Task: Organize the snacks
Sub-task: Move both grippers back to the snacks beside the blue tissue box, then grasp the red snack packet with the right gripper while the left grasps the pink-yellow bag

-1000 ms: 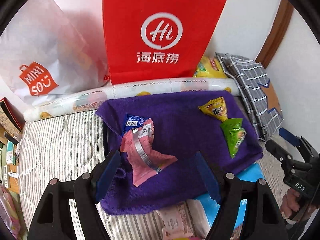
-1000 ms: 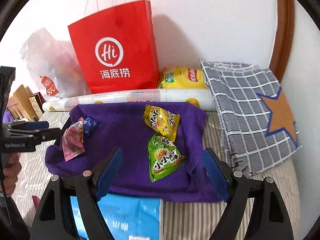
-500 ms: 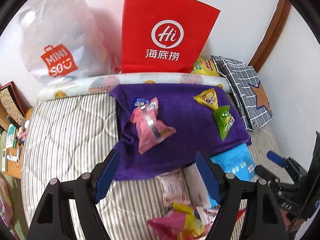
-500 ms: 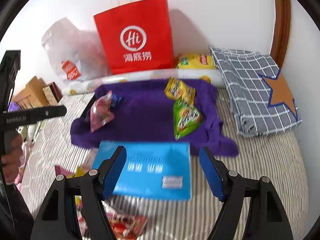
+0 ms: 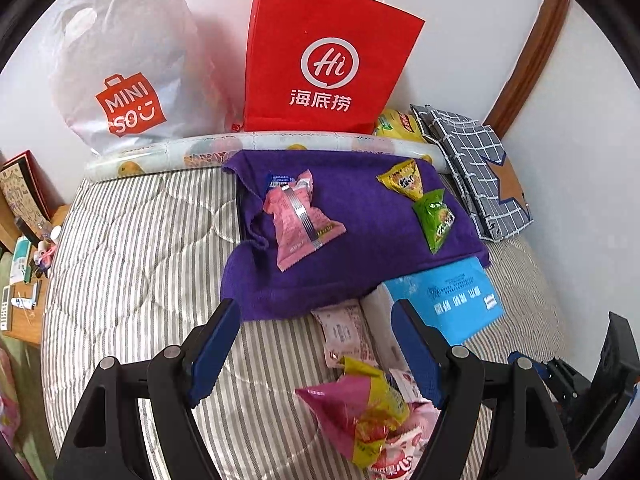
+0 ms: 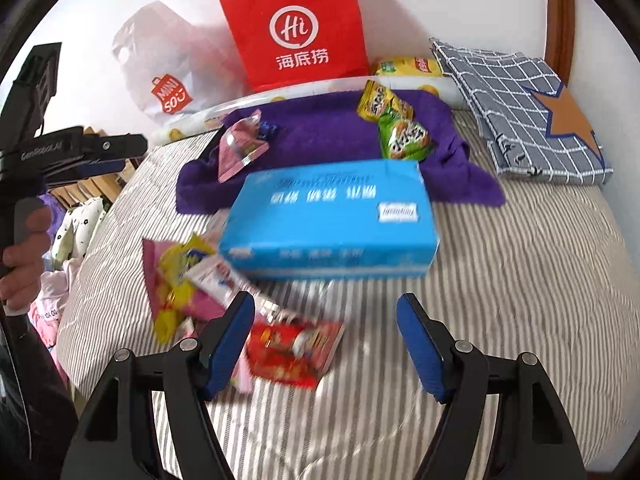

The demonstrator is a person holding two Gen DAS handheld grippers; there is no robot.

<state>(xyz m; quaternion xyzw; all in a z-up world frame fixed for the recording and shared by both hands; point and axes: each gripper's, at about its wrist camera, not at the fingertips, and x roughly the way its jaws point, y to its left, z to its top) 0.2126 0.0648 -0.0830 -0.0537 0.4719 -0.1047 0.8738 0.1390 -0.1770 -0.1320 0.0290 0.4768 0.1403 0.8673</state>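
Meanwhile both grippers hung empty over the striped bed; the left gripper (image 5: 316,344) stood wide above a loose heap of snack packets (image 5: 360,412); the right gripper (image 6: 326,340), jaws just narrowed yet holding nothing, hovered near a red packet (image 6: 296,350); pink (image 5: 298,218), yellow (image 5: 402,180) and green (image 5: 436,218) packets lay on the purple towel (image 5: 360,240) behind the blue box (image 6: 332,220).

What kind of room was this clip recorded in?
Most likely a bedroom at home: the snacks lie on a striped quilted mattress against a white wall, with a folded checked blanket at its far end and shopping bags propped along the wall.
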